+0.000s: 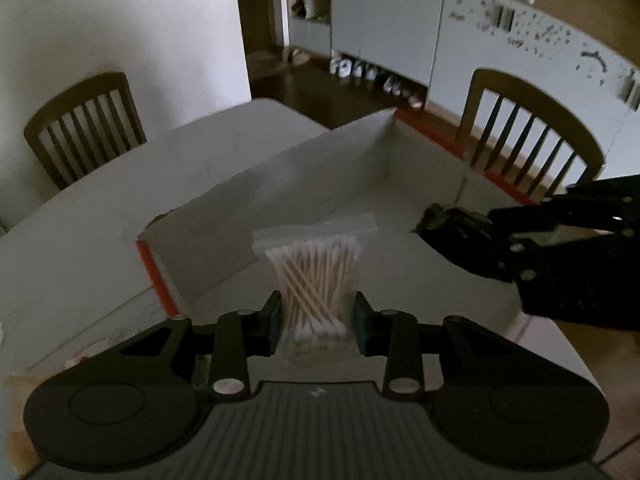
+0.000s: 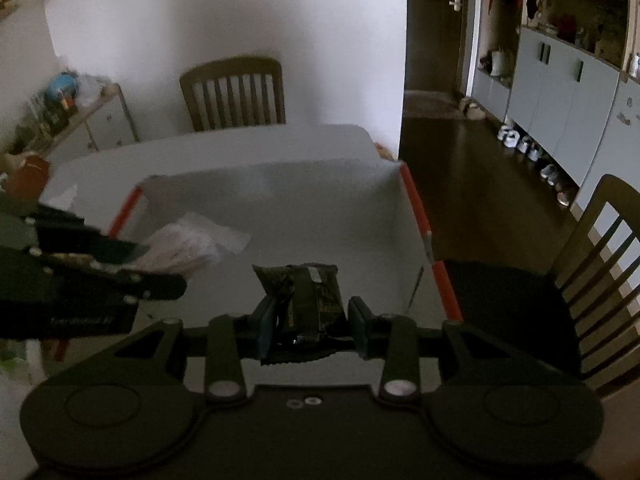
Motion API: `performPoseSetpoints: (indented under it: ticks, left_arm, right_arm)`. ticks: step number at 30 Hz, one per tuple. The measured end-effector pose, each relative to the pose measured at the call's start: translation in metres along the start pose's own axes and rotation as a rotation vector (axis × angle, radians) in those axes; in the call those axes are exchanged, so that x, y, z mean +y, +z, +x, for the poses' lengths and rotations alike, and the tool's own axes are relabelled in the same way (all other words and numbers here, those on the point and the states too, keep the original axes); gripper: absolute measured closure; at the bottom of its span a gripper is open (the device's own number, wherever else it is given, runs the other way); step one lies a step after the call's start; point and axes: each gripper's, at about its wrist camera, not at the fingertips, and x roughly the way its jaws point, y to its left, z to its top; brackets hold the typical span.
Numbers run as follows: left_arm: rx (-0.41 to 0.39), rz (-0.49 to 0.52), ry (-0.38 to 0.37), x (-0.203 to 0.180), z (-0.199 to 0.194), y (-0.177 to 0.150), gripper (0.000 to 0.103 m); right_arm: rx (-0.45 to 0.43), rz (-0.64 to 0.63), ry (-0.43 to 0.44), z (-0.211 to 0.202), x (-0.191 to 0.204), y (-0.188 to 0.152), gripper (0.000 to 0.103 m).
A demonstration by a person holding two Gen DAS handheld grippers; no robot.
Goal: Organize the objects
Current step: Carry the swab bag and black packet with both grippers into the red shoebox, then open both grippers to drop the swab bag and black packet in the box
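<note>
Cotton swabs [image 1: 316,276] in a clear zip bag are pinched at the lower half by the left gripper [image 1: 318,320], bag standing upright so the loose top flops free. It's hanging over the near left part of the white box [image 1: 352,152], the one with orange-red edges, which sits on the white table [image 1: 80,216]. From the right wrist view the same bag [image 2: 180,248] shows up on the left, over the box floor.

Right gripper [image 2: 312,320] is clamped on a dark snack packet [image 2: 308,292], also held upright by its lower end, hovering over the near right part of the box [image 2: 280,184]. Holding both by the bottom makes sense to me: the contents stay visible and a drop would land them flat inside.

Box looks otherwise bare from here, so my guess is this is early sorting, both items about to go in. Wooden chairs [image 1: 84,124] sit around the table, well apart from the action.
</note>
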Motion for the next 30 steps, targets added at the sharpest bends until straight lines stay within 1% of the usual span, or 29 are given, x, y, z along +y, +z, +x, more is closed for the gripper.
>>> performPoseSetpoints:
  ticks: [5,10,15,19,22,28,30]
  left_arm:
    - [0.077,-0.006,0.005,-0.003,0.032,0.01,0.069]
    - [0.148,-0.002,0.02,-0.008,0.059,0.013,0.069]
    - [0.204,-0.016,0.028,-0.007,0.079,0.014,0.069]
    - [0.245,-0.025,0.016,-0.006,0.089,0.014,0.069]
    - [0.274,-0.028,0.0,-0.005,0.095,0.013,0.068]
    - [0.32,-0.036,-0.003,-0.006,0.105,0.013,0.068]
    - [0.346,-0.043,-0.015,-0.005,0.109,0.013,0.068]
  right_arm:
    - [0.067,-0.02,0.012,0.022,-0.005,0.0,0.065]
    - [0.138,-0.047,0.0,0.043,-0.001,-0.002,0.065]
    - [0.185,-0.065,0.0,0.058,0.002,-0.004,0.065]
    - [0.224,-0.07,0.001,0.066,0.005,-0.006,0.065]
    - [0.244,-0.076,0.0,0.071,0.008,-0.01,0.065]
    - [0.248,-0.094,-0.014,0.075,0.011,-0.012,0.065]
    - [0.25,-0.101,-0.017,0.075,0.01,-0.012,0.064]
